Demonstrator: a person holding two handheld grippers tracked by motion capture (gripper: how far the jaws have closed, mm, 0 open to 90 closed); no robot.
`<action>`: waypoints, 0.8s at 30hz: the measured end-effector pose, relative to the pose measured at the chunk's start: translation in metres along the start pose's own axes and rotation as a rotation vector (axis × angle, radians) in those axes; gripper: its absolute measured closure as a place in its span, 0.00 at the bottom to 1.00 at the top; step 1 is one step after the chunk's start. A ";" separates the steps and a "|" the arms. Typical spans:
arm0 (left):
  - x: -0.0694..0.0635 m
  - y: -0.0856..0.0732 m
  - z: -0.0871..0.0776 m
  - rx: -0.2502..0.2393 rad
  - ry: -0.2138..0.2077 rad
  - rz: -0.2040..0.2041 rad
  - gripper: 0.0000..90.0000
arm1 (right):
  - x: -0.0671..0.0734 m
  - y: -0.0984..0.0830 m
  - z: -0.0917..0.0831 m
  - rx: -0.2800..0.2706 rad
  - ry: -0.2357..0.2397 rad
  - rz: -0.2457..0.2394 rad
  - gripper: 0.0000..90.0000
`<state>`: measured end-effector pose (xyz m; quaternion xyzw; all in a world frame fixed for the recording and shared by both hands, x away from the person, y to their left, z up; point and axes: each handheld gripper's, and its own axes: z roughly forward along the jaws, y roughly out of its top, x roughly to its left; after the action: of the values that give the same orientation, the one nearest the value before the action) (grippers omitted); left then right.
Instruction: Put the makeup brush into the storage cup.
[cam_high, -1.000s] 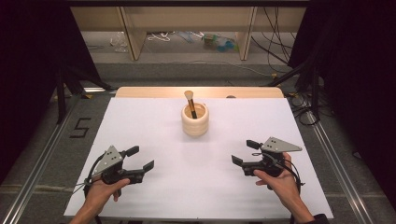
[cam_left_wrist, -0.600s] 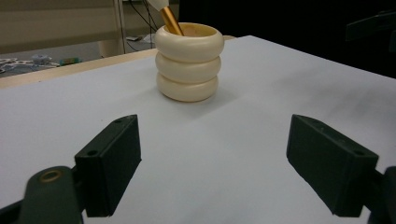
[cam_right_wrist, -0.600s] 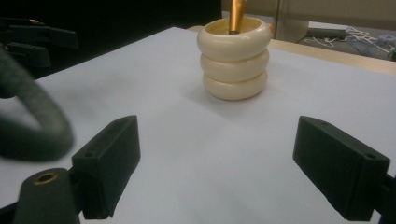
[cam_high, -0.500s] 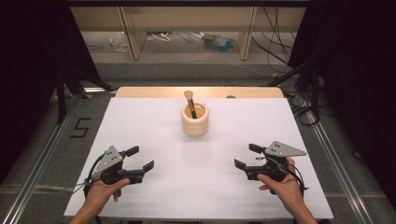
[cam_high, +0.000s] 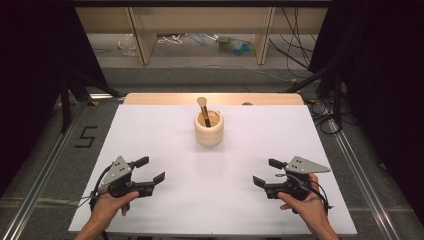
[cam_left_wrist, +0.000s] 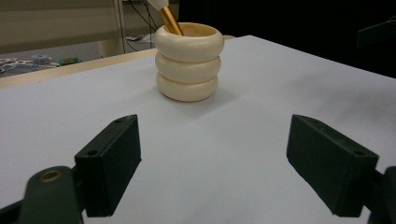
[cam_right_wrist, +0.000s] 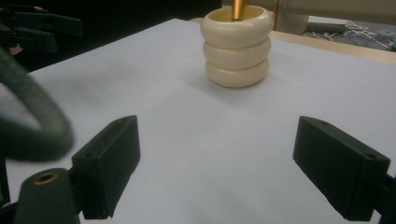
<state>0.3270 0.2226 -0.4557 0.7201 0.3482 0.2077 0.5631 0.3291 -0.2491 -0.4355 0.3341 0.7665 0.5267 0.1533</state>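
Nothing started: left gripper (cam_high: 148, 170) and right gripper (cam_high: 266, 172), fingers apart and empty, rest well short of ribbed cup (cam_high: 208, 128) holding upright brush (cam_high: 203, 110); all handling remains.

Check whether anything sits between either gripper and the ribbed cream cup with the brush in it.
Nothing visible does. Only bare white table cover lies between the left gripper and the cup, and between the right gripper and it. Both grippers' jaws stand open, pointing toward the cup. The brush leans inside it.
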 end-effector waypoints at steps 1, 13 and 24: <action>0.000 0.000 0.000 0.000 -0.002 0.004 0.20 | 0.000 0.000 -0.001 0.010 -0.008 0.000 0.18; 0.000 0.000 0.000 0.000 -0.004 0.005 0.20 | 0.000 -0.001 0.000 -0.015 -0.010 0.007 0.18; 0.000 0.000 0.000 0.000 0.001 0.000 0.20 | 0.000 -0.001 0.001 -0.009 -0.010 0.007 0.18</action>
<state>0.3268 0.2224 -0.4553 0.7201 0.3484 0.2081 0.5629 0.3291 -0.2490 -0.4369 0.3386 0.7621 0.5292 0.1568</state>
